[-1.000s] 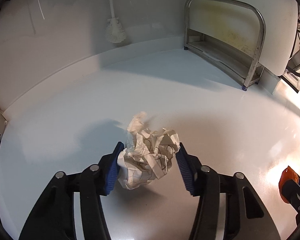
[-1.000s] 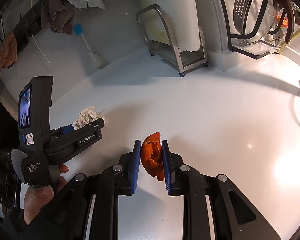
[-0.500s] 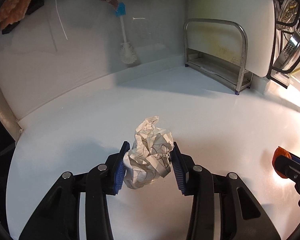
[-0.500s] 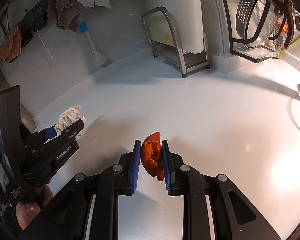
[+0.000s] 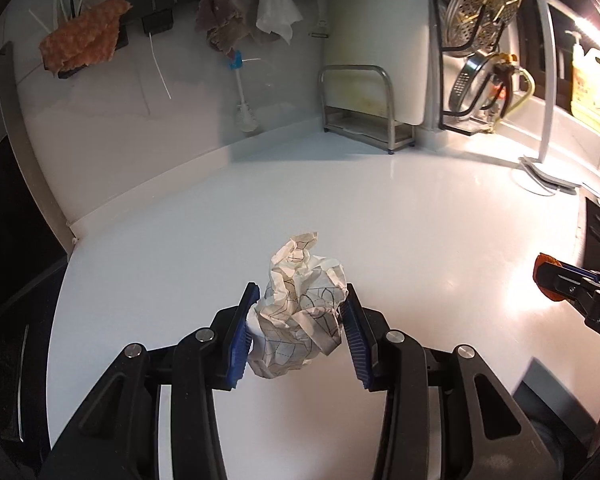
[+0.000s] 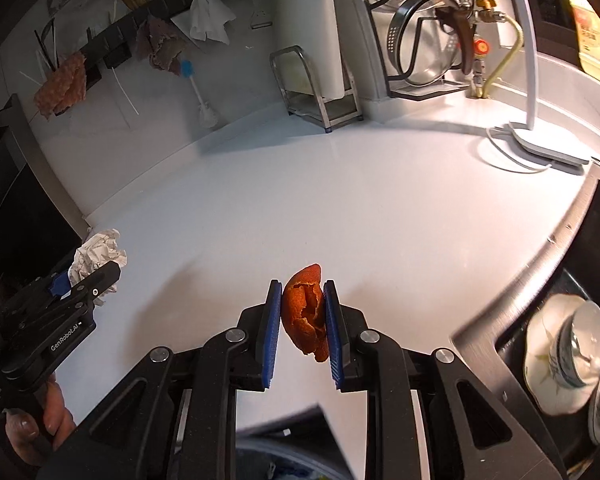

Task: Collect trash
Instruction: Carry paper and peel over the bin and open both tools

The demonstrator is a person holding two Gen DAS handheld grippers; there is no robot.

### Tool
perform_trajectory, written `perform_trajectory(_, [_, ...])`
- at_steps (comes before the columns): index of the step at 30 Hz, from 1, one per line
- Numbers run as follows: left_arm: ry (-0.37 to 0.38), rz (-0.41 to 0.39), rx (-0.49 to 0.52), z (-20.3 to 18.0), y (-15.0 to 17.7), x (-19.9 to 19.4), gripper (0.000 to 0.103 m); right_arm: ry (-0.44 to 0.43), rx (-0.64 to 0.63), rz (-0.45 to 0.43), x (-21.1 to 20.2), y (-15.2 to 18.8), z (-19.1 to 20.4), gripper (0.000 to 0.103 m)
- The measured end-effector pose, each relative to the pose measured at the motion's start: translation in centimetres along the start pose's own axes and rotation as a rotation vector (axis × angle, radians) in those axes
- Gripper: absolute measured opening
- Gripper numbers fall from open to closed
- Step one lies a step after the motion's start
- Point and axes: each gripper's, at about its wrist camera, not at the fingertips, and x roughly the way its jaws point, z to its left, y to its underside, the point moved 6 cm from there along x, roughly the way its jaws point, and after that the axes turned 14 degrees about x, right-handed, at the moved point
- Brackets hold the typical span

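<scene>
Left tongs (image 5: 298, 330): clamped on the crumpled ball of white paper printed with thin dark lines (image 5: 300, 312), blue ribbed pads pressed into both flanks.
Right tongs (image 6: 301, 322): clamped on the curled piece of orange citrus peel (image 6: 305, 316), pads flat against its two faces.
Paper ball location: held above the glossy white tabletop (image 5: 379, 220), at its near left part, clear of the surface as far as could be judged.
Peel location: held above the tabletop centre; also seen at the right edge of the left wrist view (image 5: 543, 278).
Peel orientation: long axis lay along the tongs' fingers, pointed end directed forward past the pad tips, ragged end back near the pad roots.
Paper ball orientation: no clear long axis; one loose twisted corner stuck out forward beyond the pads.
Risk, paper: compressible and springy; slip likely if grip pressure eased, since mainly the rear half sat between the pads.
Risk, peel: brittle and cracked along its middle; excess squeeze could split it and drop a fragment.
Risk, drop-off: dark rim of a container (image 6: 284, 432), blurred, at the bottom edge of the right wrist view; identity not certain, so release point could be misjudged.
Risk, collision: both tongs near each other over the same tabletop; crossing paths could knock either item loose.
</scene>
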Motion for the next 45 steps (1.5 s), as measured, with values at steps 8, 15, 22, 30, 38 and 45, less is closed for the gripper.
perform_trajectory(8, [0.074, -0.019, -0.022, -2.8, 5.2, -7.9, 0.041, 0.013, 0.005, -0.042, -8.4, 8.3, 0.3, 0.021])
perform_trajectory(15, [0.12, 0.008, -0.028, -5.5, 9.7, -11.2, 0.041, 0.008, 0.016, -0.035, -12.6, 14.0, -0.8, 0.021])
perform_trajectory(22, [0.149, 0.034, -0.009, -8.7, 13.0, -12.2, 0.044, 0.03, 0.025, 0.001, -13.2, 18.2, -2.4, 0.021])
perform_trajectory(30, [0.157, 0.037, -0.004, -10.2, 14.8, -12.4, 0.045, 0.032, 0.018, 0.013, -13.2, 20.9, -2.9, 0.022])
perform_trajectory(38, [0.184, 0.086, -0.007, -11.1, 16.4, -11.4, 0.049, 0.033, 0.011, 0.035, -12.4, 21.9, -2.7, 0.023])
perform_trajectory(45, [0.158, 0.06, -0.014, -10.4, 16.5, -12.3, 0.07, 0.03, 0.036, 0.0, -12.9, 21.5, -2.9, 0.051])
